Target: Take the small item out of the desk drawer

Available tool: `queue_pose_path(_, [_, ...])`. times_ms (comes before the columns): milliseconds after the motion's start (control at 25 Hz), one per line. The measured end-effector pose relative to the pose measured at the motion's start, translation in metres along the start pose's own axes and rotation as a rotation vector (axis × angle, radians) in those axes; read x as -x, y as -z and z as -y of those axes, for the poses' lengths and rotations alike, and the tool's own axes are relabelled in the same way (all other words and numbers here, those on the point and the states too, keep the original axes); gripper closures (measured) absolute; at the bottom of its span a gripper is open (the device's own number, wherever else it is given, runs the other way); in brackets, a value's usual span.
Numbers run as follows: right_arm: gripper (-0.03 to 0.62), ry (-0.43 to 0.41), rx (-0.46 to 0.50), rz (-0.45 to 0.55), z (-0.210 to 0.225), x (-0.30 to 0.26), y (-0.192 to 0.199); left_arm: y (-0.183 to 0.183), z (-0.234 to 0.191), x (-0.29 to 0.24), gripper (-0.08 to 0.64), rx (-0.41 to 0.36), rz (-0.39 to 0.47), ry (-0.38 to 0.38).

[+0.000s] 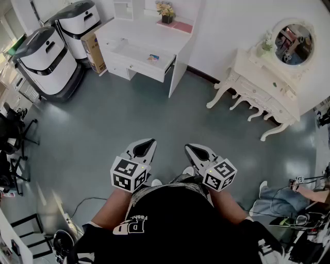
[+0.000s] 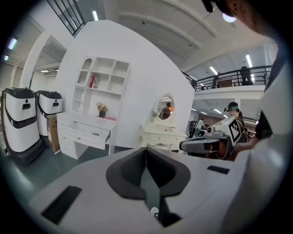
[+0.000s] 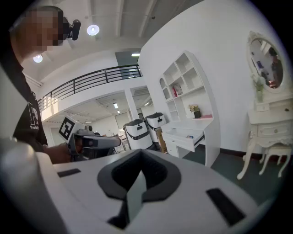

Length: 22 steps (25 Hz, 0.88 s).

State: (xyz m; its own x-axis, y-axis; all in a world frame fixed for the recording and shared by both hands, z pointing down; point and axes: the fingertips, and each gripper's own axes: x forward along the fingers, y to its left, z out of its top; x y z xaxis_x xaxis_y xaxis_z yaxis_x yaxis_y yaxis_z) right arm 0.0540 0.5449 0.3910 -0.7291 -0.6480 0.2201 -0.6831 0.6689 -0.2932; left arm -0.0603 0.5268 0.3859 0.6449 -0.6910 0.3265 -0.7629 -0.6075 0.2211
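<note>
Standing mid-room on grey floor (image 1: 129,118), well apart from white desk (image 1: 136,33) against far wall. Desk drawer (image 1: 147,67) pulled open; small item (image 1: 153,58), flat and colourful, lying inside toward the drawer's right end, untouched. Left gripper (image 1: 149,142) held in front of torso, pointing slightly down, jaws pressed together, nothing between them. Right gripper (image 1: 190,148) near it at the same height, jaws likewise together and empty. Both aimed roughly toward desk, tips angled a little inward; each seen side-on in the other's gripper view, marker cube on top. Flower pot (image 1: 166,11) on desk top, pink pad (image 1: 181,26) just beside it. Open shelving (image 2: 103,84) above desk. Cardboard box (image 1: 94,49) wedged between desk and two white-and-black units (image 1: 49,56) on the left. Ornate white vanity (image 1: 268,90) with oval mirror (image 1: 294,44) to the right of desk, apart from it. Another person's jeans leg (image 1: 278,198) at lower right edge.
</note>
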Motion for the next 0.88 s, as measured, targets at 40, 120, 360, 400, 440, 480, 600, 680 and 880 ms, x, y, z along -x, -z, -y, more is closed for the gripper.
queue_pose_path(40, [0.586,-0.001,0.003,-0.002,0.0,0.0,0.002,0.0,0.0,0.001,0.545,-0.003,0.004,-0.001])
queue_pose_path(120, [0.586,-0.002,0.007,-0.005,-0.001,-0.001,0.004,0.001,0.0,0.001,0.545,-0.007,0.01,-0.003])
queue_pose_path(360, [0.585,-0.006,0.011,-0.016,0.0,-0.006,0.003,-0.001,-0.002,0.0,0.545,-0.004,0.009,-0.001])
queue_pose_path(400, [0.586,-0.007,0.011,-0.018,0.0,-0.006,0.004,0.0,-0.002,0.0,0.545,-0.003,0.009,-0.002])
queue_pose_path(440, [0.586,-0.007,0.011,-0.02,0.0,-0.006,0.005,0.001,-0.003,0.0,0.545,-0.002,0.008,-0.003])
queue_pose_path(480, [0.586,-0.008,0.011,-0.021,0.0,-0.006,0.006,0.003,-0.003,0.0,0.545,-0.001,0.007,-0.004])
queue_pose_path(600, [0.584,-0.007,0.016,0.0,-0.004,-0.004,0.003,0.003,-0.003,0.001,0.545,0.003,0.01,-0.003])
queue_pose_path(680, [0.584,-0.003,0.029,0.024,-0.008,-0.004,-0.002,0.002,-0.004,0.003,0.545,0.003,0.012,-0.001])
queue_pose_path(880, [0.583,-0.022,0.063,0.008,-0.019,-0.015,-0.003,0.015,-0.013,0.002,0.545,0.033,-0.02,-0.005])
